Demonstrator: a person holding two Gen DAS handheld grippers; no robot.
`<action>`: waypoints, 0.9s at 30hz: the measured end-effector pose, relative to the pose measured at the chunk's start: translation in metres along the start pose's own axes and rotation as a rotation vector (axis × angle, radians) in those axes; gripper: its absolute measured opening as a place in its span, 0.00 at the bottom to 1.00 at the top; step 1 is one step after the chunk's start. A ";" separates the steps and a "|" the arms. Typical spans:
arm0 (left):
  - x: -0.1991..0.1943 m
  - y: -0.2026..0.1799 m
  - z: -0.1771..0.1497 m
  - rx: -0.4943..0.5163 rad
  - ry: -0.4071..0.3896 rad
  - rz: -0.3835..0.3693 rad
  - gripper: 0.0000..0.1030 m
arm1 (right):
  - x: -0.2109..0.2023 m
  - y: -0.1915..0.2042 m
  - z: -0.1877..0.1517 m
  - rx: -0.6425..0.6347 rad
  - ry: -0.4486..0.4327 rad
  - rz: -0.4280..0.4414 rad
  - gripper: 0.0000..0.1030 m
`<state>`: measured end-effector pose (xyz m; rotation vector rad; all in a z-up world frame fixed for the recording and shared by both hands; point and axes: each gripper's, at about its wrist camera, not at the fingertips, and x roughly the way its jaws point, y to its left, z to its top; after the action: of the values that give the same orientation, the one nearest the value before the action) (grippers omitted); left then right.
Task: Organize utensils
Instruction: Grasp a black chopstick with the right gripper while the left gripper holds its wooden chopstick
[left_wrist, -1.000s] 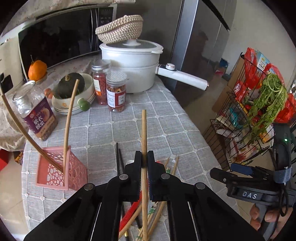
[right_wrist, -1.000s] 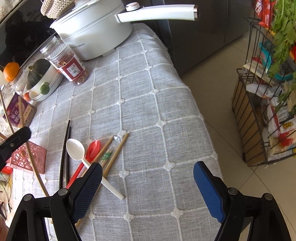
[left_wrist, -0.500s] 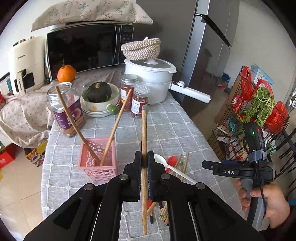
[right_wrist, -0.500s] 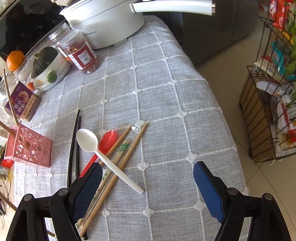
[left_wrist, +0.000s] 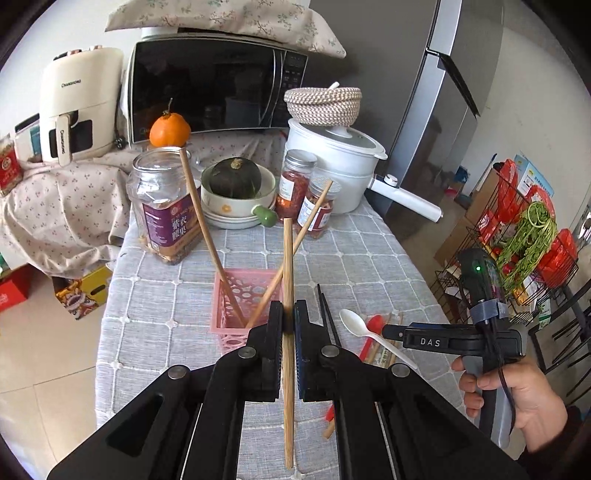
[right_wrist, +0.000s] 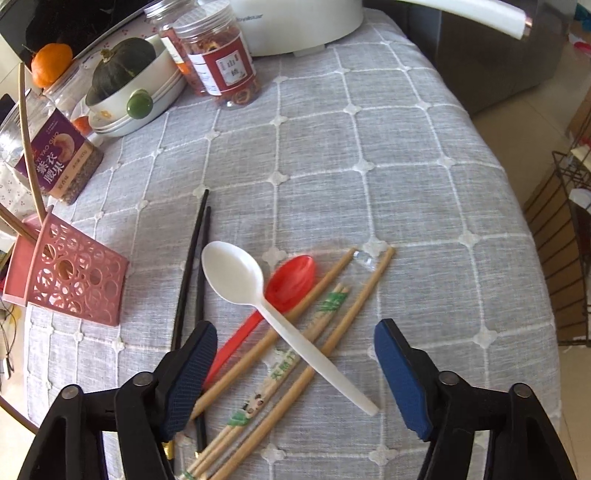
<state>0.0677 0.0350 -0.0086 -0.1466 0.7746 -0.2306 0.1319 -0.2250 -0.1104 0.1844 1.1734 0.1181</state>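
Note:
My left gripper (left_wrist: 289, 317) is shut on a wooden chopstick (left_wrist: 288, 266) and holds it upright above the table, just in front of the pink perforated holder (left_wrist: 242, 295), which holds two wooden chopsticks (left_wrist: 199, 218). My right gripper (right_wrist: 295, 354) is open and empty, low over a pile of utensils: a white plastic spoon (right_wrist: 258, 291), a red spoon (right_wrist: 291, 277), several wooden chopsticks (right_wrist: 347, 325), a wrapped pair (right_wrist: 280, 369) and two black chopsticks (right_wrist: 192, 258). The holder (right_wrist: 70, 273) shows at the left in the right wrist view.
At the table's back stand a nut jar (left_wrist: 166, 206), a bowl with a dark squash (left_wrist: 236, 184), two red-labelled jars (left_wrist: 314, 206) and a white pot (left_wrist: 332, 166) with a long handle. A microwave (left_wrist: 214, 88) is behind. A wire rack (left_wrist: 524, 236) stands on the floor at the right.
My left gripper has risen and drawn back with the chopstick; the pink holder now lies straight ahead. My right gripper has moved down and closer over the utensil pile, still open.

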 end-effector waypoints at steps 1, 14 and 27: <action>0.000 0.003 0.000 -0.001 0.000 0.002 0.06 | 0.004 0.005 0.002 -0.002 0.008 0.017 0.54; -0.005 0.038 0.003 -0.055 -0.004 0.008 0.06 | 0.066 0.080 0.023 -0.063 0.114 0.118 0.10; -0.005 0.046 0.003 -0.065 -0.001 0.017 0.06 | 0.079 0.097 0.030 -0.068 0.135 -0.011 0.08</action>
<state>0.0738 0.0803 -0.0129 -0.2014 0.7821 -0.1891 0.1902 -0.1177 -0.1509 0.1114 1.3025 0.1618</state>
